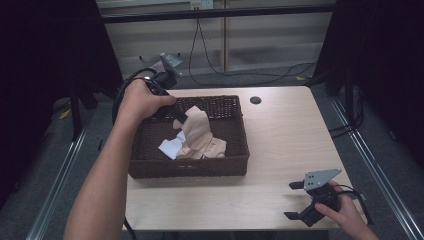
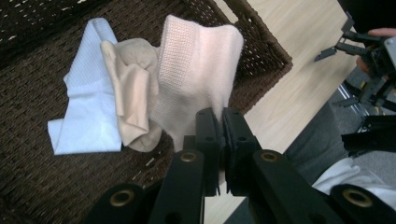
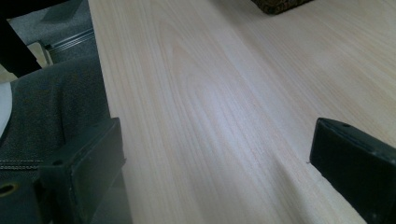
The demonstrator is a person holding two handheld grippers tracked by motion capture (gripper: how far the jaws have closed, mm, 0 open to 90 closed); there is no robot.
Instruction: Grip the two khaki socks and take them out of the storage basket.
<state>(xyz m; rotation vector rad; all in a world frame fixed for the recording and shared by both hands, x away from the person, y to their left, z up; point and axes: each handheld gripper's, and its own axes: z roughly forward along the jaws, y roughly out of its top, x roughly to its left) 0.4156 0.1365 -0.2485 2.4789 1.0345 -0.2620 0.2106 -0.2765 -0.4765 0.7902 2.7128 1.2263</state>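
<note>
Left gripper view: the left tongs [image 2: 220, 122], at lower centre of the frame, are clamped tight on the edge of a pink knitted sock [image 2: 198, 70], which hangs from them above a dark wicker basket [image 2: 261, 51]. Just left of it in the frame, a beige sock [image 2: 133, 93] lies partly over a white sock [image 2: 86, 102] on the basket floor. In the high view, the left tongs [image 1: 182, 120] sit left of centre, gripped by the left hand [image 1: 142, 100], with the pink sock [image 1: 197, 131] lifted over the basket [image 1: 190, 167] on the pale wooden tabletop [image 1: 285, 140]. At the lower right of that frame, well apart from the basket, the right hand [image 1: 345, 210] holds the right tongs [image 1: 294, 200], their jaws spread wide with nothing between them, low over the tabletop.
</note>
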